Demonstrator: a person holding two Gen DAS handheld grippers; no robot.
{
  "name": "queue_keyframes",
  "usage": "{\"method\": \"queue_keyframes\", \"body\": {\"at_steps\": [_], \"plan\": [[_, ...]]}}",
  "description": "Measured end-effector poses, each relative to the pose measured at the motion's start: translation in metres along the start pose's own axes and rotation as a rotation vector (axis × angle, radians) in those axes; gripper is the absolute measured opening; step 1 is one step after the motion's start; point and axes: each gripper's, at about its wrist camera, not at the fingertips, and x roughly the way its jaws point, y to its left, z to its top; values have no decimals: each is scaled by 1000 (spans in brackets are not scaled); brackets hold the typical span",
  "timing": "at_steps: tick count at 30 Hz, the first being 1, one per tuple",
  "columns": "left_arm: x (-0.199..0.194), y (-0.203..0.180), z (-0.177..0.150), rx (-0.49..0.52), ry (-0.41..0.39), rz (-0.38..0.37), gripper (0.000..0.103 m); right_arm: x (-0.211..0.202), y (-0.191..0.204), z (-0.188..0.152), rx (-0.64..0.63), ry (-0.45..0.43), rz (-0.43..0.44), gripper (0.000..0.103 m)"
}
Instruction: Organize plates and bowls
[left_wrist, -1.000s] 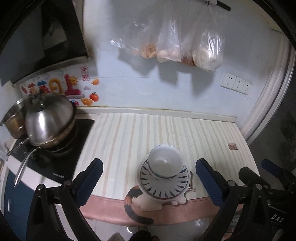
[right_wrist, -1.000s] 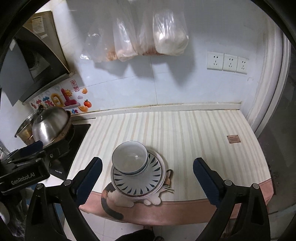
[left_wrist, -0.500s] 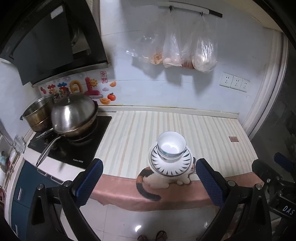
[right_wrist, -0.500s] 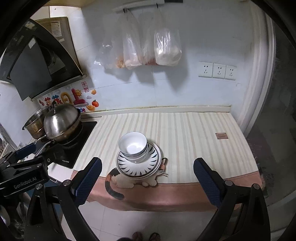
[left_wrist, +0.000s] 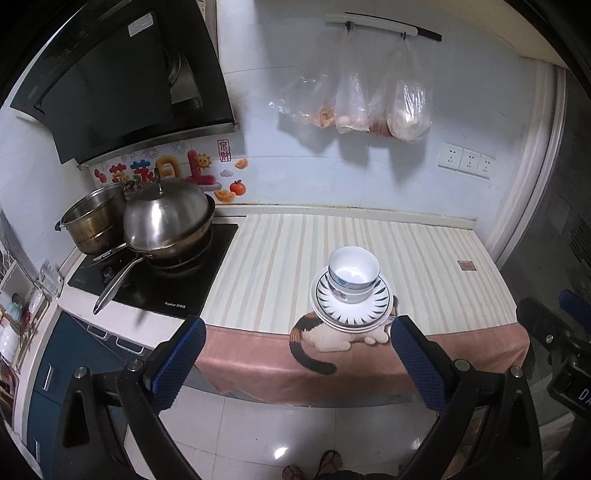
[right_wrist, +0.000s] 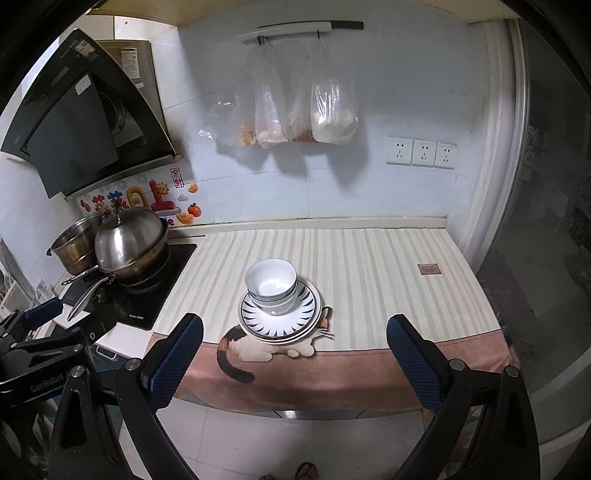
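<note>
- The left gripper (left_wrist: 295, 363) has its jaws spread wide and holds nothing; its blue pads sit out over the floor, short of the counter's front edge.
- The right gripper (right_wrist: 295, 363) is likewise spread wide and empty, at much the same standoff from the counter.
- Straight ahead of both, and lower, stands the stack: nested bowls (left_wrist: 354, 272) upright on striped plates (left_wrist: 351, 308), rims up, with no long axis to line up on.
- In the left wrist view the stack lies slightly right of the midline between the pads; in the right wrist view the bowls (right_wrist: 271, 290) and plates (right_wrist: 279, 320) lie slightly left of it. So the stack sits between the two grippers, and neither looks clearly nearer.
- The bowls sit off-centre on the plates, toward the back.
- The plates rest near the front edge of the striped counter cloth (right_wrist: 369, 266), partly over its printed cat.
- Well to the left, the lidded wok (left_wrist: 168, 221) and steel pot (left_wrist: 94, 218) stand apart on the cooktop.
- Judging by the tidy stack, little or nothing remains; any further reach would run forward and down.
</note>
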Motion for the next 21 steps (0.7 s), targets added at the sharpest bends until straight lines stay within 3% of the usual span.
{"method": "queue_keyframes", "body": {"at_steps": [21], "plan": [[-16, 12, -10, 4, 13, -33, 103, -7, 19, -8, -11, 12, 1, 102]]}}
